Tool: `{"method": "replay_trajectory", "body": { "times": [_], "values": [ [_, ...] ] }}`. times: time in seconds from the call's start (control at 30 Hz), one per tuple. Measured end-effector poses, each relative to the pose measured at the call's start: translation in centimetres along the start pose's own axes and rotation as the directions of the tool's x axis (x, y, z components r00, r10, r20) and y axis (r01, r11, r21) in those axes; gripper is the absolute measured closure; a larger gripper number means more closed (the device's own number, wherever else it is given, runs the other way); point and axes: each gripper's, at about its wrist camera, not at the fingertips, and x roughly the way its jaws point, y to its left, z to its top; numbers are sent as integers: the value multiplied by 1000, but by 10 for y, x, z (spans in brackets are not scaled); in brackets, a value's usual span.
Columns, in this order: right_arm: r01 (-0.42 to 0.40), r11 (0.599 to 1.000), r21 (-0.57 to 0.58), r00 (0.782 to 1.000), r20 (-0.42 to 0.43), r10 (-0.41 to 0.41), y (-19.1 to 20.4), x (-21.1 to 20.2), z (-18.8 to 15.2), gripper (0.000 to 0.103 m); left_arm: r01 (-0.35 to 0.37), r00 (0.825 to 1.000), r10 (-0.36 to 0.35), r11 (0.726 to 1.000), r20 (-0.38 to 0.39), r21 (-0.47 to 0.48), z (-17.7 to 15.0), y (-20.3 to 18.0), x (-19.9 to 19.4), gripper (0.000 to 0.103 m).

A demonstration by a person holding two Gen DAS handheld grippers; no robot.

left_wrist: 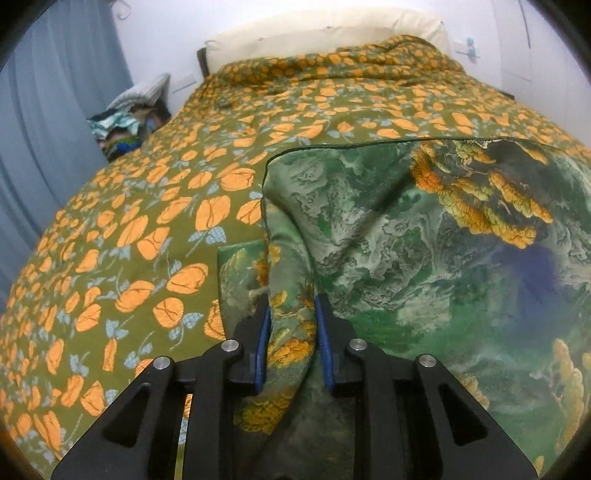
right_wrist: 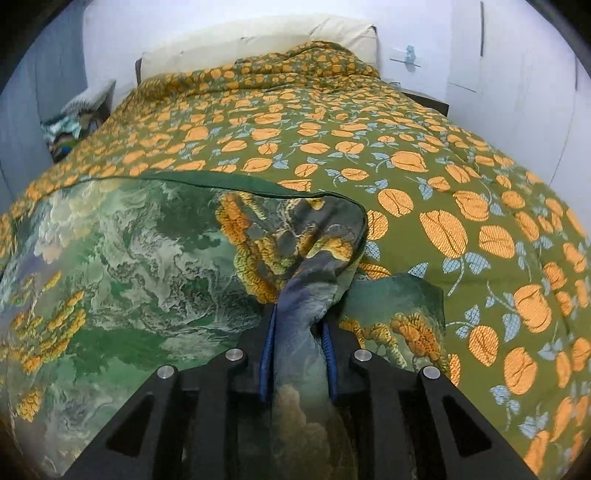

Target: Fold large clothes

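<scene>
A large green garment (left_wrist: 406,236) with a marbled print and orange-yellow flowers lies spread on the bed; it also shows in the right wrist view (right_wrist: 140,251). Its dark-piped far edge (left_wrist: 369,142) runs straight across. My left gripper (left_wrist: 291,310) is shut on a bunched fold at the garment's left side. My right gripper (right_wrist: 299,317) is shut on a bunched fold at its right side. A lower layer of the garment (right_wrist: 402,306) pokes out to the right of that gripper.
The bed is covered by an olive bedspread (right_wrist: 424,166) with orange flowers. A cream headboard cushion (left_wrist: 325,33) stands at the far end. A pile of clothes (left_wrist: 125,125) sits beside the bed at the left, near a blue curtain (left_wrist: 55,110). White walls lie beyond.
</scene>
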Motion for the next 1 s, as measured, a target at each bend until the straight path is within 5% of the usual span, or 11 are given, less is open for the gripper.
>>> {"method": "replay_trajectory", "body": {
  "times": [0.2,0.27,0.33,0.37,0.47,0.5,0.73,1.0],
  "values": [
    [-9,1000,3,1000,-10,9,1,1,1,80,9,1000,-9,1000,-30,-14,1,4,-4,74],
    [-14,1000,7,1000,-22,14,-1,0,4,76,4,998,-7,999,-61,-41,8,12,-9,60],
    [-22,999,23,999,-42,23,-6,-4,9,72,-19,996,11,996,-94,-83,14,22,-17,23],
    [-23,999,39,998,-55,25,-10,-8,14,63,-16,995,4,992,-102,-122,17,31,-26,18],
    [-23,995,92,998,-49,27,-25,-39,25,9,34,995,-55,974,-89,-222,21,55,-62,16],
    [-4,995,103,1000,-15,6,-30,-58,28,6,44,994,-66,972,-88,-233,20,59,-72,16],
    [10,998,54,994,105,-15,-21,-166,-7,3,151,985,-160,981,-68,-124,-21,27,-170,4],
    [15,999,37,992,122,-19,31,-219,-127,3,302,919,-337,936,-205,-181,-109,-62,-187,4]
  ]
}}
